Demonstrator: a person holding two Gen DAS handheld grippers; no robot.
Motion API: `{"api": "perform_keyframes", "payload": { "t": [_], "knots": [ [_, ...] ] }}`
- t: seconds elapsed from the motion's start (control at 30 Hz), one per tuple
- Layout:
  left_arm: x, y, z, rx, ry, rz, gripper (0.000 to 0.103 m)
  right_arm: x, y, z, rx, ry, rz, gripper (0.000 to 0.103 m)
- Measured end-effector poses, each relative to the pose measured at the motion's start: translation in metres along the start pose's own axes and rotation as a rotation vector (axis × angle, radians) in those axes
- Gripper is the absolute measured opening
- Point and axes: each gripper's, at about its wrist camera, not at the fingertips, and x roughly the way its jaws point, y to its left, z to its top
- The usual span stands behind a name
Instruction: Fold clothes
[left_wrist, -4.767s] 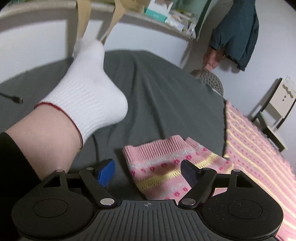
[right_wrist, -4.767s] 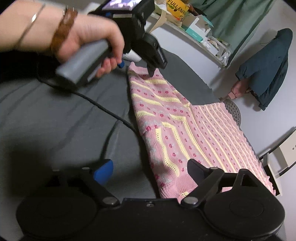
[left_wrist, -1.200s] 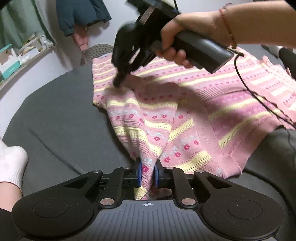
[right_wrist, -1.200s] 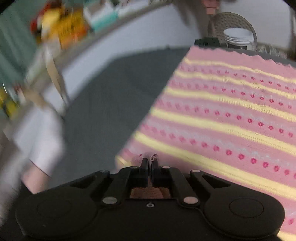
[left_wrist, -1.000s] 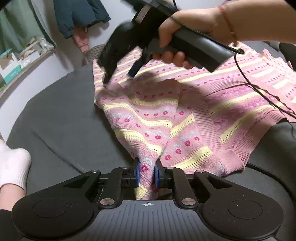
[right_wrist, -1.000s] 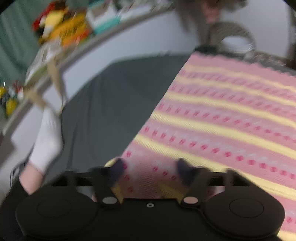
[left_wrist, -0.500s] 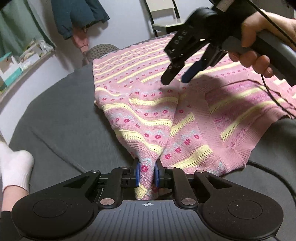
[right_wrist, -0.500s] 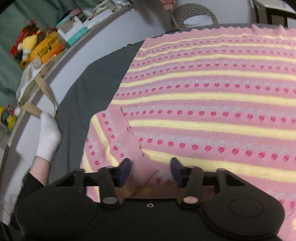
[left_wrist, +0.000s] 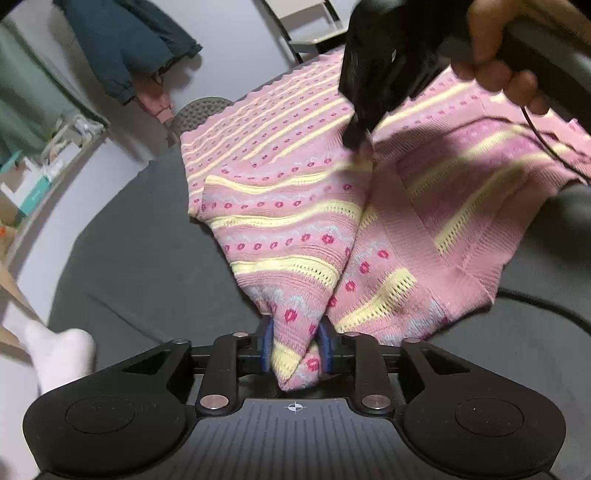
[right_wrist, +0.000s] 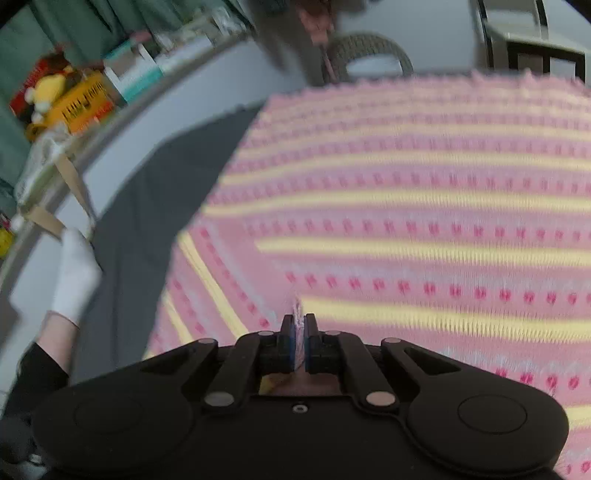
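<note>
On bed: both tools gripping sweater

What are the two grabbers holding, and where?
Both hold the pink sweater: left gripper pinches a sleeve end, right gripper pinches a small fold of its knit.

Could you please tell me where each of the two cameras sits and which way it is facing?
Left wrist: on the left gripper, facing along its fingers over the pink and yellow striped knit sweater; right gripper, hand and white-socked foot show.
Right wrist: on the right gripper, facing across the sweater toward a cluttered shelf; the foot shows.
Shared: sweater, foot, dark grey cover.
</note>
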Motion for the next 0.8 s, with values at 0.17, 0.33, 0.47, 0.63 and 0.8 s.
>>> {"api": "perform_keyframes", "payload": {
  "t": [0.17,0.33,0.47,0.63,0.8],
  "knots": [
    [-0.037,-0.012,0.003,0.038,-0.13,-0.035,0.079,-0.005,0.008,0.002,-0.042,-0.051,-0.012,0.005],
    [-0.039,-0.032,0.003,0.07,-0.134,-0.114,0.086,-0.012,0.017,0.005,-0.083,-0.088,-0.021,0.005],
    [-0.027,-0.037,0.0,0.08,-0.131,-0.052,0.086,-0.003,0.011,0.003,-0.084,-0.03,-0.022,0.005],
    [-0.022,-0.019,0.006,-0.033,-0.188,-0.024,0.09,-0.005,0.014,-0.001,-0.104,-0.047,-0.013,0.005],
    [0.003,0.004,-0.005,-0.251,-0.026,-0.171,0.099,-0.003,0.014,0.002,-0.115,-0.038,-0.067,0.005]
  ]
}}
